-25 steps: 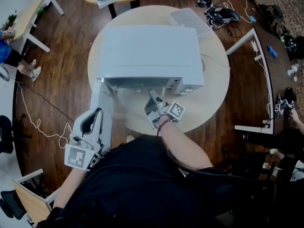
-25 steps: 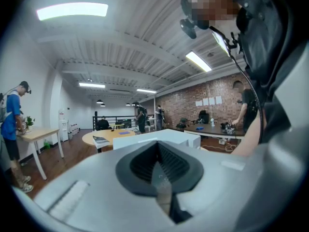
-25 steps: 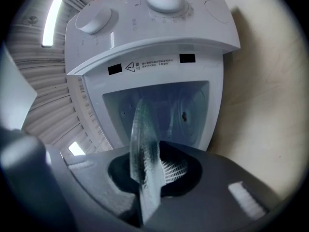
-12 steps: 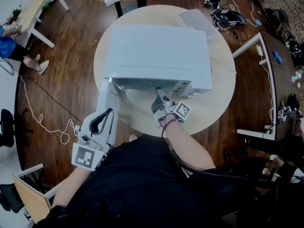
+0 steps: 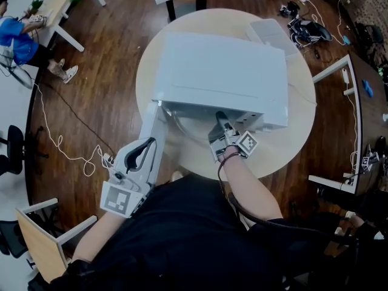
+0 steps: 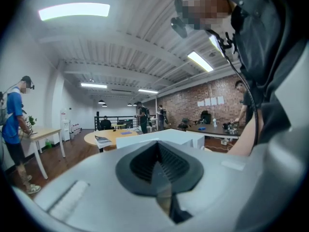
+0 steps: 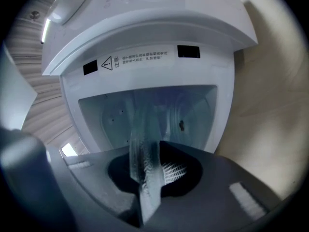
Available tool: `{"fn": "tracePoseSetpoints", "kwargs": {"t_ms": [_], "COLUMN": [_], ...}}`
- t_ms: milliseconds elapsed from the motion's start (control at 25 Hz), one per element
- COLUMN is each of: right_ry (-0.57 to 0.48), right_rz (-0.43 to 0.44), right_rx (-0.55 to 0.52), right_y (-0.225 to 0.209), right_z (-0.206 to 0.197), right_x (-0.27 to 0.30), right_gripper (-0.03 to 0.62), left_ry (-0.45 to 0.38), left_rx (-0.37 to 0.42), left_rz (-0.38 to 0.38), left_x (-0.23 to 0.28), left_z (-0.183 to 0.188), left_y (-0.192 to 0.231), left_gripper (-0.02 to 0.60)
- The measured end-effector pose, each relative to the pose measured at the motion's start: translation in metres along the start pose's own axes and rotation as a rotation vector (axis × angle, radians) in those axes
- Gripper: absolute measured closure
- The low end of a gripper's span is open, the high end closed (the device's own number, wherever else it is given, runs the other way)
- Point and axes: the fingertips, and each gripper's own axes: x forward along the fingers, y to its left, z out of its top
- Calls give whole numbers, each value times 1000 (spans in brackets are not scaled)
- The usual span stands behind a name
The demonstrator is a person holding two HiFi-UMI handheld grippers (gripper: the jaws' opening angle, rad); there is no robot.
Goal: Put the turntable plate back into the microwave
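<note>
- Tongs on the right: the right gripper (image 5: pixel 220 122) sits at the microwave's (image 5: pixel 218 80) open front, its jaws closed down onto the rim of the turntable plate (image 5: pixel 183 128), with only the glass's thickness between them.
- In the right gripper view, the plate (image 7: pixel 144 146) runs edge-on out of the right gripper (image 7: pixel 149 170) toward the microwave's (image 7: pixel 145 76) cavity, with one ribbed pad (image 7: pixel 176 170) showing beside it.
- Tongs on the left: the left gripper (image 5: pixel 147 144) hangs in front of the microwave, beside its swung-open door (image 5: pixel 151 123), well apart from the plate.
- Its jaws are pressed together with nothing between them, as the left gripper view shows at the left gripper (image 6: pixel 157 166).
- Plate: clear, faintly bluish glass, round, with a raised, textured rim.
- From the head view, its curved near edge sticks out of the microwave's mouth, between the door and the right gripper. The rest is hidden under the microwave's top, so I cannot tell how deep it reaches.
- The microwave stands on a round pale table (image 5: pixel 285 132).
</note>
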Motion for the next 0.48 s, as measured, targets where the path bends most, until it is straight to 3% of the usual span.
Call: {"fn": "tracePoseSetpoints", "kwargs": {"t_ms": [480], "right_ry": [-17], "right_rz": [-1], "right_rx": [3], "right_y": [-5], "right_z": [8], "right_x": [24], "right_gripper": [557], "left_ry": [-3], "left_rx": [-7], "left_rz": [20], "left_x": [3], "left_z": [-2], "left_y": [8], "left_gripper": [575]}}
